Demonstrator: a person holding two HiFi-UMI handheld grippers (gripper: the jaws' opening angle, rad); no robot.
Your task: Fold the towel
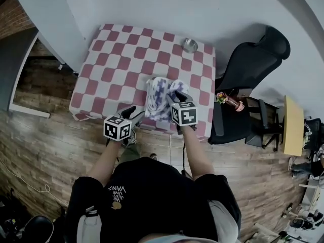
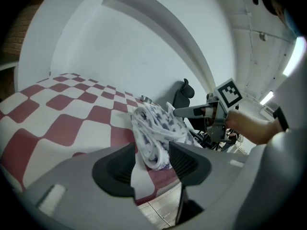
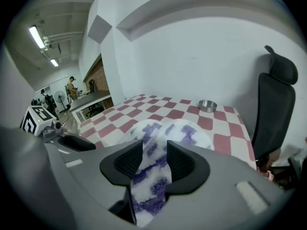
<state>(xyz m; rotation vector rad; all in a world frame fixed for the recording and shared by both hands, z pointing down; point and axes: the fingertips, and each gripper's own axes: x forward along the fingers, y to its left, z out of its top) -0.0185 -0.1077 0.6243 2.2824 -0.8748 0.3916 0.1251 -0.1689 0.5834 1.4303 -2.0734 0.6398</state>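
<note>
Plainly soft, light and limp, the towel (image 1: 161,97) sits bunched at the table's (image 1: 126,59) near edge. It will likely sag, so corners look best to take. The right claw (image 3: 154,163) pinches a fold, and the left claw (image 2: 151,163) gapes empty at that edge.

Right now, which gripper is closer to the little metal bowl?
Right. The right gripper, towel between its jaws, reaches over the table toward the metal bowl at the far edge. The left gripper sits back at the near edge.
</note>
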